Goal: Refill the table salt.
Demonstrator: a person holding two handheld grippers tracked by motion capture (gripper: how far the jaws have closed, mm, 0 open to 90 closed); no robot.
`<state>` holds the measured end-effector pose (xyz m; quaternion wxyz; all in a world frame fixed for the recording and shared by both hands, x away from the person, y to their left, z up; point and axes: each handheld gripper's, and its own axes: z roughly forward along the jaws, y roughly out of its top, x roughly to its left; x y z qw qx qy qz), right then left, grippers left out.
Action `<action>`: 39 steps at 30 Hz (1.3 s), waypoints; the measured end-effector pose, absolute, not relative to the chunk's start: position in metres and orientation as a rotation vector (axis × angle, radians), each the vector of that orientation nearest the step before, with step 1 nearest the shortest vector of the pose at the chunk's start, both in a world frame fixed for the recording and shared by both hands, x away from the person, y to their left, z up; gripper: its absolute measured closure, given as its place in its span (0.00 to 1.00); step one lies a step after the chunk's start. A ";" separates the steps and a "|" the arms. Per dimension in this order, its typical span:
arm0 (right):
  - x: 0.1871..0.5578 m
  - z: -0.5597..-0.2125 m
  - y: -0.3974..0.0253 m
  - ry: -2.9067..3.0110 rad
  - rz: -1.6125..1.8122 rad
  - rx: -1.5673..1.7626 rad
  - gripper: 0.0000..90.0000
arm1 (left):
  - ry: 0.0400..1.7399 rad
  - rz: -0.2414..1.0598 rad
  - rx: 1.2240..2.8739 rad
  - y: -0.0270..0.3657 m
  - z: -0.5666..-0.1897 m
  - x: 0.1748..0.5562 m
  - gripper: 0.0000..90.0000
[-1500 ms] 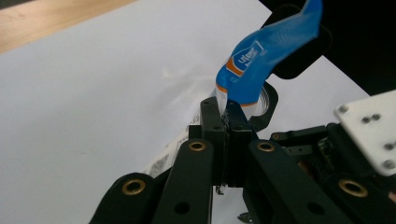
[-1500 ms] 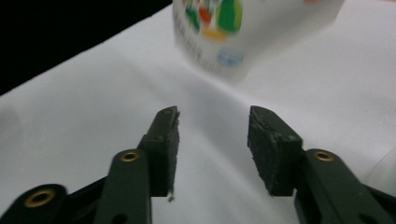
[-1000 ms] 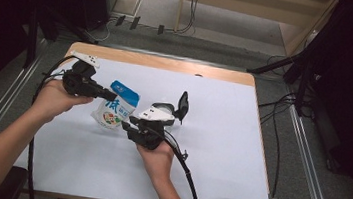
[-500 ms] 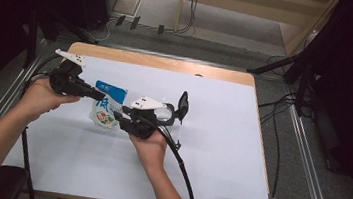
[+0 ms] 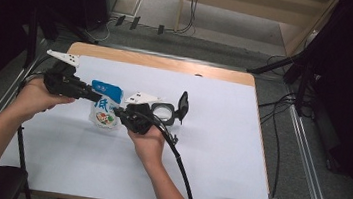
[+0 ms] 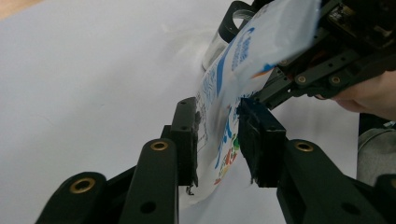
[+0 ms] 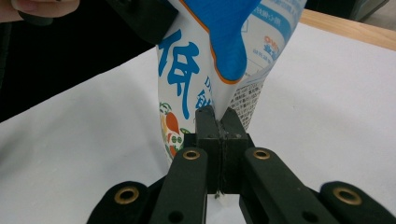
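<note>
Near the white counter's (image 5: 219,149) left rear corner, the right tongs (image 7: 218,122) pinch the white-and-blue printed plastic pouch (image 5: 105,105) while the left tongs (image 6: 218,140), spread around it, seemingly must clamp next, beside a black-rimmed magnifier (image 5: 165,112).

Blk grippers (image 5: 95,96), brass pins, blk cables

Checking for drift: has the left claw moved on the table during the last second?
Yes. The left claw, around the pouch, has shifted slightly away from the glass jar, toward the table's left edge.
</note>
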<state>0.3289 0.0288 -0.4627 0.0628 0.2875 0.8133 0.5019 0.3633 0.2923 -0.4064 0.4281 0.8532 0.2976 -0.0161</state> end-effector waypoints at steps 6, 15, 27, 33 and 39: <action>0.331 -0.461 0.028 2.474 1.513 0.854 1.00 | 0.687 0.002 2.131 0.299 -0.401 0.361 0.81; 0.332 -0.461 0.028 2.495 1.514 0.832 1.00 | 0.518 0.057 2.208 0.291 -0.390 0.363 0.82; 0.334 -0.460 0.026 2.516 1.514 0.812 1.00 | 0.400 0.014 2.370 0.280 -0.393 0.374 0.91; 0.335 -0.460 0.026 2.525 1.518 0.807 1.00 | 0.476 -0.035 2.369 0.279 -0.392 0.375 0.98; 0.337 -0.460 0.024 2.521 1.524 0.821 0.99 | 0.526 -0.032 2.385 0.275 -0.389 0.371 1.00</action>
